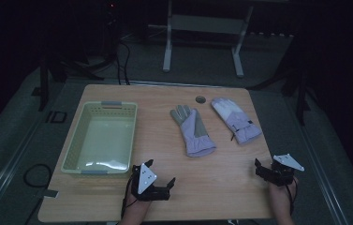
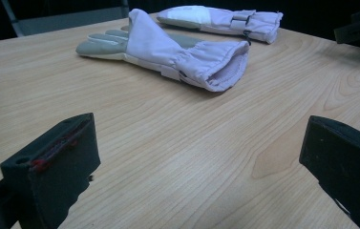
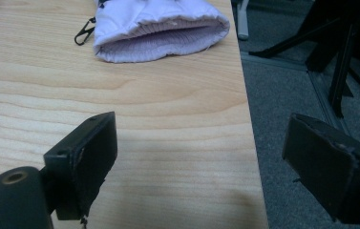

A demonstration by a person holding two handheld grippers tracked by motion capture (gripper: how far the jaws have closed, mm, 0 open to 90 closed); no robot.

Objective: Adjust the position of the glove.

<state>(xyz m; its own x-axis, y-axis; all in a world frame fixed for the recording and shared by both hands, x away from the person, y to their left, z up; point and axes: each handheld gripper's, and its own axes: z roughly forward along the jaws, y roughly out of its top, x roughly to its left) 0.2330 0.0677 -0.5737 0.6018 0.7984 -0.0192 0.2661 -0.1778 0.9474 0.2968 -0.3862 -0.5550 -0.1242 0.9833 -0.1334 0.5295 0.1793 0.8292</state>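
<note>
— From the high view, what have you got?

— Two lilac gloves lie flat on the wooden table (image 1: 118, 201), side by side but apart. The nearer glove (image 1: 193, 131) sits mid-table, cuff toward me; the far glove (image 1: 236, 120) lies to its right, near the table's right edge. A pale plastic basket (image 1: 72, 145) stands at the left, with nothing in it. My left tongs (image 1: 161, 183) rest low by the basket's near corner, and my right tongs (image 1: 261, 167) hover over the right front edge. Both are spread wide and hold nothing.

— How will the gloves handle?

— I judge them light, soft and padded. They'll flop and fold when lifted, not slip, and nothing about them is fragile.

— And the left gripper view?

— The left tongs (image 2: 199, 157) stand wide apart over bare wood. Ahead, the nearer glove (image 2: 168, 52) shows its gathered cuff gaping toward me; that puffy rim looks like the best bite. The far glove (image 2: 225, 19) lies behind it.

— The right gripper view?

— The right tongs (image 3: 201, 157) are wide open too, straddling the table's edge, one jaw over wood, the other over the grey floor (image 3: 282, 86). The far glove's (image 3: 163, 28) ribbed cuff opening faces me, and a small black clip (image 3: 84, 32) dangles beside it. I'd pinch the cuff, not the clip.

— The room?

— Dim. The table is smooth, level laminate with a round hole (image 1: 200, 99) near the back; dark stands and a white frame (image 1: 202, 33) stand beyond it.
</note>
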